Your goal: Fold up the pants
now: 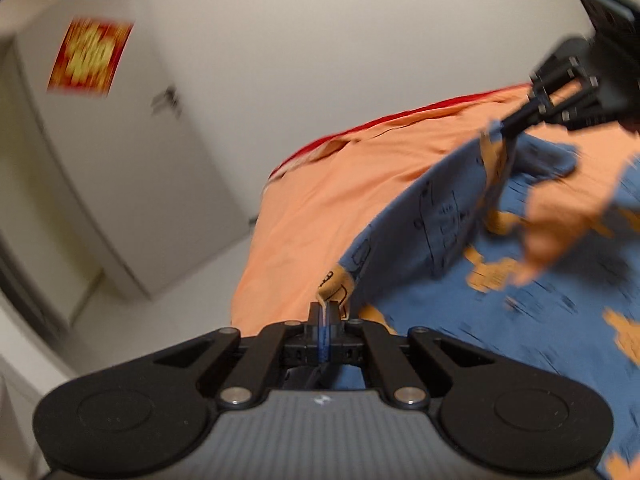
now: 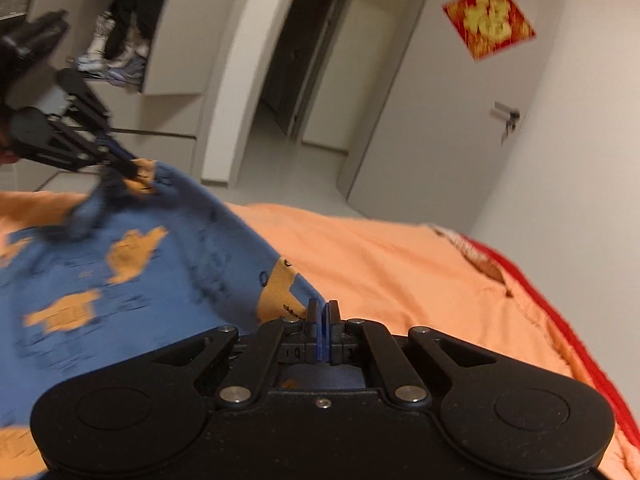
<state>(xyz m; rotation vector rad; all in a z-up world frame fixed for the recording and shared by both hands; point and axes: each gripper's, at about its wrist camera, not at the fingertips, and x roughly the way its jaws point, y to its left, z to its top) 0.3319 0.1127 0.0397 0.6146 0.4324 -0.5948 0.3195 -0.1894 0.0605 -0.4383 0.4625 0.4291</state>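
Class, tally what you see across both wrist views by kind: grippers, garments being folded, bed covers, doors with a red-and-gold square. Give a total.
Grippers: 2, left gripper, right gripper
Pants: 1
Orange bed cover: 1
Door with red-and-gold square: 1
Total: 5

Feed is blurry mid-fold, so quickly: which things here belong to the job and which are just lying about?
Job:
- blue pants with orange patches
- left tongs, shut on the fabric
- right tongs, shut on the fabric
- orange bedsheet, the work surface

Lying about:
- red-and-gold square door decoration
- clothes pile on the shelf
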